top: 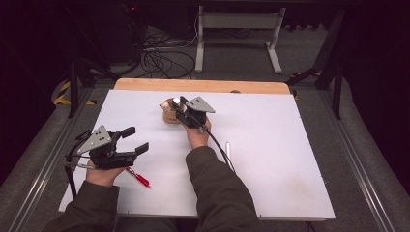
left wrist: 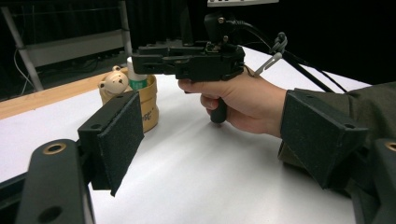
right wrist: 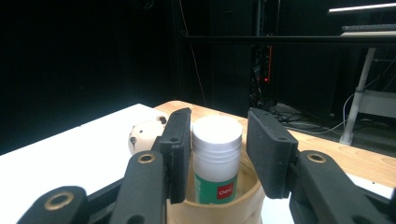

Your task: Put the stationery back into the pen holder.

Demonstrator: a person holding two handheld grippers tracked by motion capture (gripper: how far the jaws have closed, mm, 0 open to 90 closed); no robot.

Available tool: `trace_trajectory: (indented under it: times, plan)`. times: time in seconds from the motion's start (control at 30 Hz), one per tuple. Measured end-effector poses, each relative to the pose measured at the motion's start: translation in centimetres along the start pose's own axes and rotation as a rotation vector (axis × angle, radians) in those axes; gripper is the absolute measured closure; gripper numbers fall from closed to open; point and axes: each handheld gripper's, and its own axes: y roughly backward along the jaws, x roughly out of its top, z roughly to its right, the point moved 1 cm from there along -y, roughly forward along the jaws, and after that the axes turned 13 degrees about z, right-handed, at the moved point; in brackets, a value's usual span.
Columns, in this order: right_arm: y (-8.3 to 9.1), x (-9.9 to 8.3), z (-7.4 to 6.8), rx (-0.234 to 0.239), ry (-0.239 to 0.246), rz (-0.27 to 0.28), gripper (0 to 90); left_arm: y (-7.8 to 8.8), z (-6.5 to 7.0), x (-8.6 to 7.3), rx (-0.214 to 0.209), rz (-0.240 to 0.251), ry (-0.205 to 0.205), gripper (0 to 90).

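A white-capped glue stick (right wrist: 217,154) with a green label stands upright in a wooden holder (right wrist: 219,212) that carries a small bear head (right wrist: 144,133). My right gripper (right wrist: 217,122) straddles the cap, open; its left pad is right against the cap and a thin gap shows at the right pad. From above, the right gripper (top: 176,103) sits over the holder (top: 169,115) at the board's far middle. My left gripper (top: 138,139) hovers open and empty at the near left. In its own view the left gripper (left wrist: 210,140) faces the holder (left wrist: 144,105) and the right hand (left wrist: 243,100).
A red pen (top: 139,178) lies beside the left hand near the front edge. To the right of the right forearm lies a white pen (top: 227,150). The white board (top: 280,145) rests on a wooden table whose edge (top: 203,85) shows at the back. Cables and a stand lie on the floor beyond.
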Motion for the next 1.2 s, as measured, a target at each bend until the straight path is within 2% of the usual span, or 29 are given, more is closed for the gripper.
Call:
trace_trajectory:
  times: [0.23, 0.33, 0.37, 0.53, 0.57, 0.77, 0.9, 1.03, 1.2]
  plan:
    - [0.4, 0.8, -0.4, 0.008, 0.009, -0.012, 52.6, 0.0, 0.0, 0.0, -0.001, -0.001, -0.005, 22.4]
    - [0.7, 1.4, -0.6, -0.017, 0.012, -0.026, 51.2, -0.1, 0.1, 0.0, -0.003, -0.004, -0.002, 22.4]
    - [1.0, 1.9, -0.5, -0.04, 0.024, -0.041, 50.2, -0.1, 0.1, 0.0, -0.003, -0.004, -0.002, 22.5]
    - [1.6, 2.8, -0.4, -0.059, 0.048, -0.069, 46.9, -0.2, 0.2, -0.1, -0.008, -0.004, -0.004, 22.4]
    - [2.0, 3.2, -0.3, -0.059, 0.047, -0.079, 42.9, -0.2, 0.2, -0.1, -0.007, -0.006, -0.004, 22.4]
    - [2.9, 4.2, -0.6, -0.044, 0.062, -0.096, 39.9, -0.3, 0.3, -0.1, -0.012, -0.007, -0.01, 22.4]
    - [3.5, 5.0, -0.7, -0.026, 0.074, -0.133, 38.0, -0.4, 0.4, -0.1, -0.016, -0.008, -0.007, 22.3]
    - [4.4, 5.8, -0.5, -0.041, 0.087, -0.161, 36.9, -0.4, 0.6, -0.1, -0.021, -0.009, -0.008, 21.9]
    - [5.9, 6.6, 0.2, -0.057, 0.074, -0.17, 36.0, -0.5, 0.7, -0.1, -0.025, -0.013, -0.012, 21.8]
